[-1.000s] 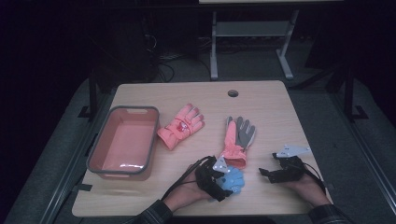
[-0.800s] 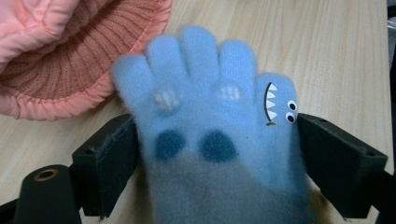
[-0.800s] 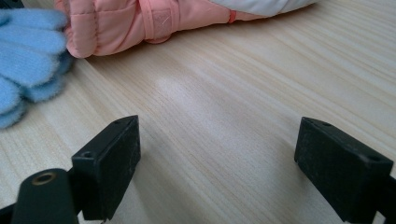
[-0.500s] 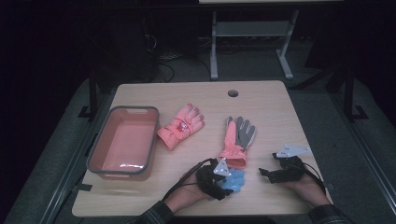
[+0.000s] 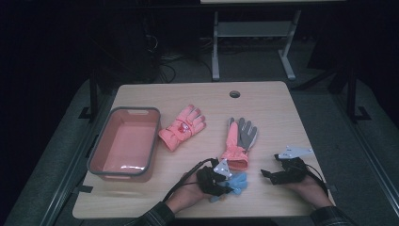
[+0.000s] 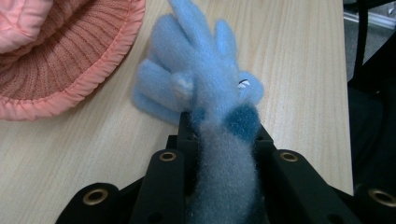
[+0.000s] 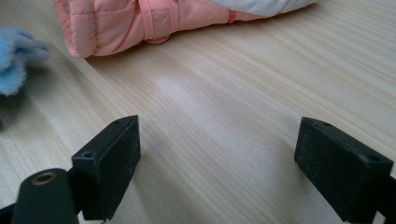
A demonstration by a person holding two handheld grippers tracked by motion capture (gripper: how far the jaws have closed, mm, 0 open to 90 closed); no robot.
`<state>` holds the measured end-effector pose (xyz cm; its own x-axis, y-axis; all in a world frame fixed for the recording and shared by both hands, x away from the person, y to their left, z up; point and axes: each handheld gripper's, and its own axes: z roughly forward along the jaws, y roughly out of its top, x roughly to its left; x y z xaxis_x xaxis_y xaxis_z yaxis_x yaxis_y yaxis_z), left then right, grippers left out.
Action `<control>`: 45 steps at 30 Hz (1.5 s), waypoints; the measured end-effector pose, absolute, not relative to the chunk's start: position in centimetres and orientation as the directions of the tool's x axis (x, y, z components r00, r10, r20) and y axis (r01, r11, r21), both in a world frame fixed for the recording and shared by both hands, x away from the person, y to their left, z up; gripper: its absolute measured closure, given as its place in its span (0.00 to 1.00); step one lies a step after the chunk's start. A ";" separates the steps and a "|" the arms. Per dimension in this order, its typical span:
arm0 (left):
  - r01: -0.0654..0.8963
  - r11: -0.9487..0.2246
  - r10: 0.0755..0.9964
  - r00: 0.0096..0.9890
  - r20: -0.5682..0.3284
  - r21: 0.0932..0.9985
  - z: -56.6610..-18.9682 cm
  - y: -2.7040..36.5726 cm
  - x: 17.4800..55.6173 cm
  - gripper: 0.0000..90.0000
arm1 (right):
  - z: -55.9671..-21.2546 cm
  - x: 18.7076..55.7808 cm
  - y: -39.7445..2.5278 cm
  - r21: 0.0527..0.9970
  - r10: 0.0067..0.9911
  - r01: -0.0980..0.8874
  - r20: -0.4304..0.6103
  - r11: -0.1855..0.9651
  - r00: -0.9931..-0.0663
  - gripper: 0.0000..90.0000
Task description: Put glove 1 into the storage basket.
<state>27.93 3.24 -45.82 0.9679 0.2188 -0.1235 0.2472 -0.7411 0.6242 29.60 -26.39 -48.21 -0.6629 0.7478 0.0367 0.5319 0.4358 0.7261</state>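
Holding our left gripper [image 5: 221, 181] low over the near edge of the pale wooden table [image 5: 263, 103], we have its black jaws closed on a fluffy light-blue fleece glove [image 6: 201, 84], which runs back between them as a thick fuzzy strip in the left gripper view. The glove's fingers fan out ahead of the jaws and rest on the wood, just beside the ribbed cuff of a salmon-pink padded glove with a grey palm [image 5: 239, 139]; whether the two touch, we cannot tell. In the high view the blue glove lies by our left hand near the front of the table, just in front of that cuff. Our right gripper [image 5: 277, 175] sits low over the table on the right, its jaws spread wide with bare wood between them, the pink-and-grey glove lying across the far side of the right gripper view and a blue tuft at its left edge. Farther left, a second pink padded glove [image 5: 182, 127] lies beside a pink rectangular plastic bin with a grey rim [image 5: 123, 143].
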 end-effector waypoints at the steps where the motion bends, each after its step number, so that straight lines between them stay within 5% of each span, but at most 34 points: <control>1: 0.253 -0.739 0.221 0.966 -0.131 0.624 -45.8 3.3 28.0 0.82 | -48.2 29.6 -26.4 0.726 0.748 0.532 0.037 0.436 -0.663 0.15; 18: 0.299 -0.673 0.260 0.952 -0.163 0.677 -42.1 6.5 29.4 0.83 | -48.2 29.6 -26.4 0.726 0.748 0.533 0.038 0.435 -0.663 0.15; 45: 0.395 -0.591 0.442 0.888 -0.128 0.704 -35.6 14.1 34.1 0.83 | -48.2 29.6 -26.4 0.726 0.748 0.533 0.038 0.435 -0.662 0.15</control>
